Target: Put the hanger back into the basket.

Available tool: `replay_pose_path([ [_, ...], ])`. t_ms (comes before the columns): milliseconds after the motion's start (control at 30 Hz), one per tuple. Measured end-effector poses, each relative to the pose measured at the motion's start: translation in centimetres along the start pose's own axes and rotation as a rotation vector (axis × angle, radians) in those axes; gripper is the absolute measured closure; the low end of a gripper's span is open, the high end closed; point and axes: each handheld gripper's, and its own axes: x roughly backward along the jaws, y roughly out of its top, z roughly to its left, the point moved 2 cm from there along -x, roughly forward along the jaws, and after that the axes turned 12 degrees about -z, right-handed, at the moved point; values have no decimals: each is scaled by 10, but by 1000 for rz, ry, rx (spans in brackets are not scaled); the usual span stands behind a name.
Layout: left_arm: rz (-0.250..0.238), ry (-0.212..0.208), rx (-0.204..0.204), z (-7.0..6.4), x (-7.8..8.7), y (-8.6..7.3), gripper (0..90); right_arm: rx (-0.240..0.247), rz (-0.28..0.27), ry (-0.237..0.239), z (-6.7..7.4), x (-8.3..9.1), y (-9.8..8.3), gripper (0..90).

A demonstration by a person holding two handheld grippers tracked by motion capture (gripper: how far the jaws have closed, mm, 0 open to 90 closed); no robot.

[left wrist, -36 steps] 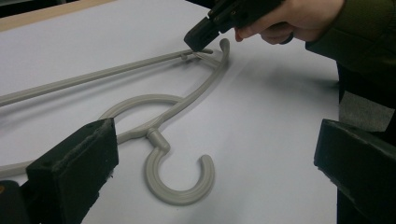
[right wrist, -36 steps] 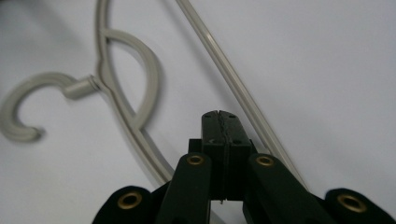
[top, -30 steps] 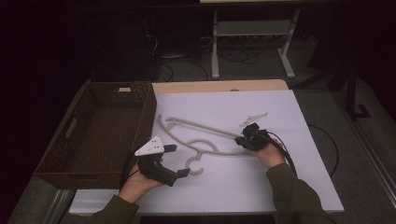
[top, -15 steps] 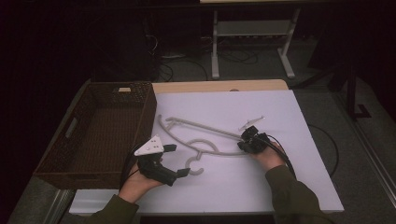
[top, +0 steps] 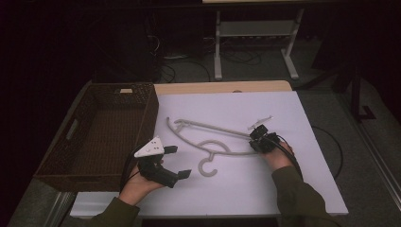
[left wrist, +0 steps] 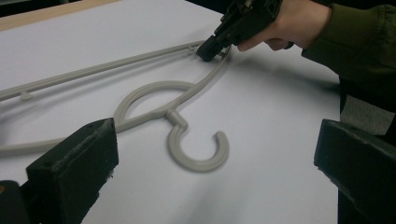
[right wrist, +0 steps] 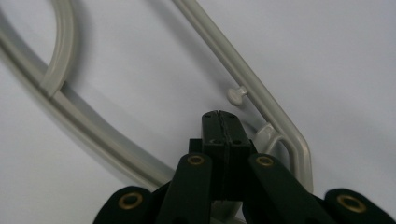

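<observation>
I'm pressing my right gripper (top: pixel 258 138) jaws together at the grey plastic hanger (top: pixel 208 142) end — left gripper (top: pixel 177 162) spread, hovering near the hook; next likely a lift toward the brown wicker basket (top: pixel 71 130)

I see a hanger (top: pixel 213 142) of pale grey plastic, smooth with a slight sheen. It lies on a matt white sheet (top: pixel 283 189), paper-like, over a light wood tabletop (top: pixel 222 87). The basket (top: pixel 56 156) is dark brown woven wicker, rough. My left tool (left wrist: pixel 215 154) has matt black, faintly grainy pads; my right tool (right wrist: pixel 220 122) is matt black with brass-coloured rivets.
</observation>
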Motion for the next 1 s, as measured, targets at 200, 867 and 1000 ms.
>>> replay_pose_path([
  [200,3,0,-3,0,0,0,0,-75,9,-34,-21,4,-6,895],
  [867,6,-6,4,0,-2,-1,0,-44,-166,130,-11,6,21,894],
  [1000,7,-5,8,1,-1,-2,0,-2,-186,243,19,-15,42,894],
])
